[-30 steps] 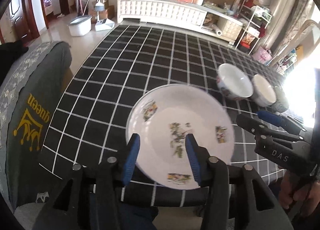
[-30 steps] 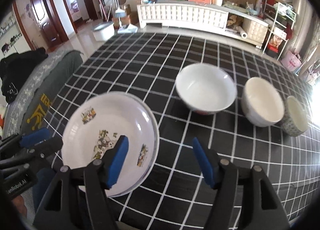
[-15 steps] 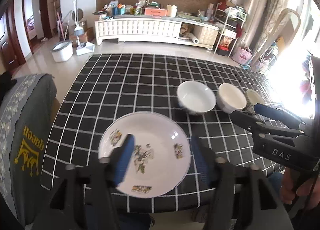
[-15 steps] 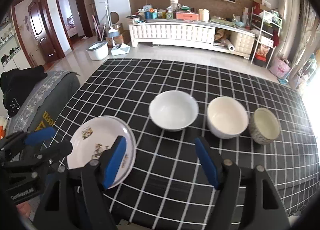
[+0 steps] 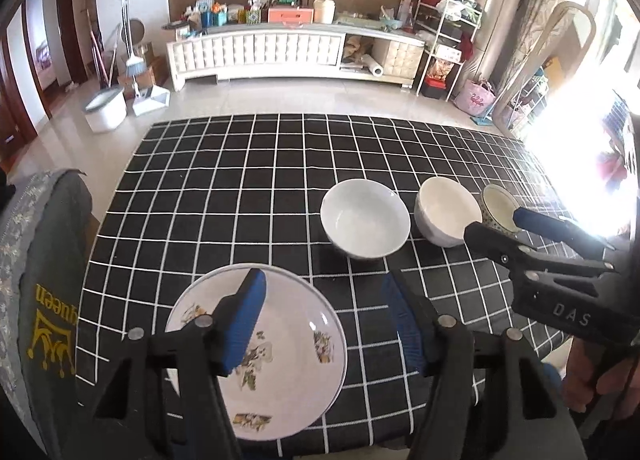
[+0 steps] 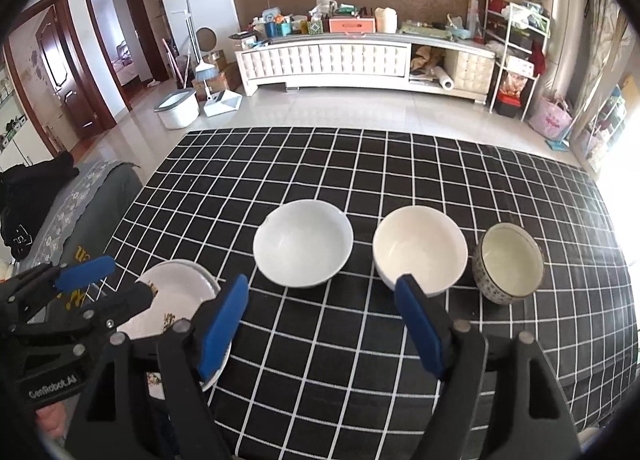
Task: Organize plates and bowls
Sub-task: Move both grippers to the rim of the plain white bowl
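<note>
A white plate with flower prints (image 5: 288,352) lies at the near left edge of the black checked table (image 5: 248,188); it also shows in the right wrist view (image 6: 176,292). Three bowls stand in a row: a white bowl (image 6: 303,248), a cream bowl (image 6: 420,256) and a small patterned bowl (image 6: 508,262). They also show in the left wrist view: white bowl (image 5: 365,218), cream bowl (image 5: 446,210), small bowl (image 5: 498,206). My left gripper (image 5: 324,308) is open and empty, raised above the plate. My right gripper (image 6: 322,316) is open and empty, above the near table edge.
A grey chair back with yellow lettering (image 5: 40,300) stands left of the table. A white cabinet (image 6: 360,60) with clutter, a wire shelf (image 6: 516,60), a white bin (image 6: 176,108) and a floor lamp (image 6: 192,36) stand beyond the far table edge.
Both grippers have drawn back and up from the table. The left gripper's jaws have opened wider, and the plate now lies apart from it on the table. The bowls have not moved.
</note>
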`<state>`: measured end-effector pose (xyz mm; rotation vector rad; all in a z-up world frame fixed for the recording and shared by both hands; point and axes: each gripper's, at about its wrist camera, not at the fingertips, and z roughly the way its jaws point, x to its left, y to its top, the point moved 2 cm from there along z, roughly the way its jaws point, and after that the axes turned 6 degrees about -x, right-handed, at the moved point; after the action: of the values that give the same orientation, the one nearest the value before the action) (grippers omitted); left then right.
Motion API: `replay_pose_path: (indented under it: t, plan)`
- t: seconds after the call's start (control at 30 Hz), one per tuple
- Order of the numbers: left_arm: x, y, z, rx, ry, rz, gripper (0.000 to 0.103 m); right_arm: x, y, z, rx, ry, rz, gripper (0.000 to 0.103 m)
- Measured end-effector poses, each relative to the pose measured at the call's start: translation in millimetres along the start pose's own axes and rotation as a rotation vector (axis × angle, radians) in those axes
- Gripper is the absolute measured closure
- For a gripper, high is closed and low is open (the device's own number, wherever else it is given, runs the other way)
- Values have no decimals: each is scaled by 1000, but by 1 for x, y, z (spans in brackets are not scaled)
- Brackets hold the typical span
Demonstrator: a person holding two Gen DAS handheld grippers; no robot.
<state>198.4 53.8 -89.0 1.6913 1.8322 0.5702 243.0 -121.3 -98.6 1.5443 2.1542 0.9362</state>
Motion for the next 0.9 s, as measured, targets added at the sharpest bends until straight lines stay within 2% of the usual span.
replay_pose_path:
  t: [0.2,0.37,0.43,0.5,0.63,0.7,0.77,0.8,0.83,0.87,0.9]
  plan:
    - [2,22,24,17,25,10,43,-8,9,22,42,37,27,23]
    - [8,35,52,77,-7,-30,43,-22,20,50,101,60,98,23]
    - [9,38,64,120,-58,-57,43,-29,22,64,158,119,160,23]
    - [9,43,77,147,-67,-64,43,-35,23,80,205,122,190,24]
    - [7,52,103,181,-26,-32,44,-42,24,104,271,134,228,41]
    - [6,55,115,201,-33,-24,47,-44,23,116,302,129,231,46]
    - [6,56,125,225,-43,-26,52,-45,20,124,323,145,250,56]
    - [5,56,130,241,-50,-23,53,-47,20,127,336,150,265,56]
    - [5,55,135,253,-52,-24,59,-50,19,131,351,147,282,56]
    - [5,53,141,269,-57,-29,69,-52,19,134,358,144,292,56]
    - [8,53,146,285,-71,-38,73,-54,17,136,364,141,299,56]
